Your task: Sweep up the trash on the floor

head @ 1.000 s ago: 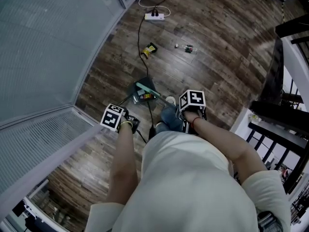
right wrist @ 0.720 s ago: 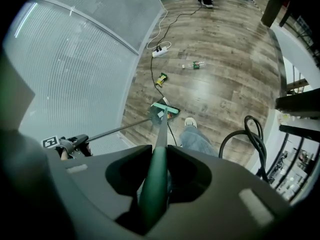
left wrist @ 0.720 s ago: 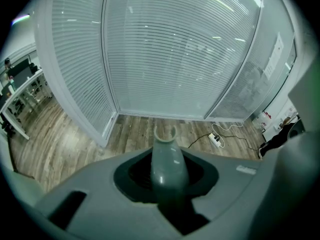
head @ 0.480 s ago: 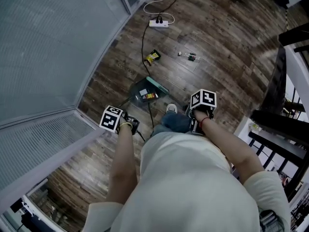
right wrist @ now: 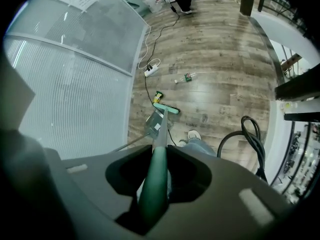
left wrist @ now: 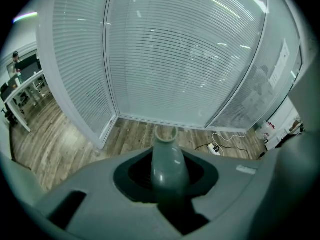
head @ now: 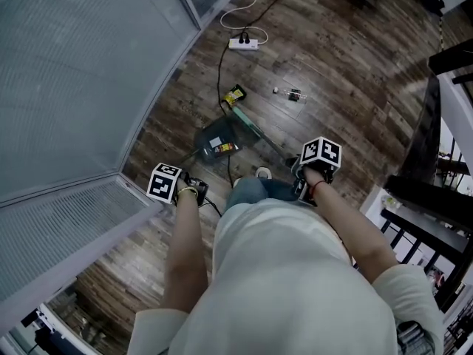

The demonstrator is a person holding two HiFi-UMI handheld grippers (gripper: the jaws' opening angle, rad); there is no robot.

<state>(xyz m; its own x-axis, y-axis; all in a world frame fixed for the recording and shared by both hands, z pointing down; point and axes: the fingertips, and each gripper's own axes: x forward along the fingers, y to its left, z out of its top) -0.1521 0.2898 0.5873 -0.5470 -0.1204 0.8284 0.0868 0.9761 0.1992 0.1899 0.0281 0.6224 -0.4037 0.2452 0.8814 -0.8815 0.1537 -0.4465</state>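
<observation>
Our left gripper has its fingers clamped on the grey dustpan handle, whose top pokes out just past the fingertips. The dustpan itself sits on the floor well ahead of and below them, with a few scraps inside. Our right gripper is shut tight on the green broom handle, and the broom head rests far beyond its fingertips, at the dustpan's far edge. The trash left to sweep lies past the head: a yellow wrapper just beside it, and a small bottle farther out, ahead of the right fingers. We judge the wrapper comes next. To do it well we should set the head down behind the wrapper and pull one short, low stroke back toward us. Meanwhile the left fingers should press the pan's lip flat on the boards (a lifted lip lets scraps slip under). In the way is a black cable that runs from the power strip past the wrapper and along the dustpan, and the head could snag it. Our own shoe stands just left of the right fingers.
</observation>
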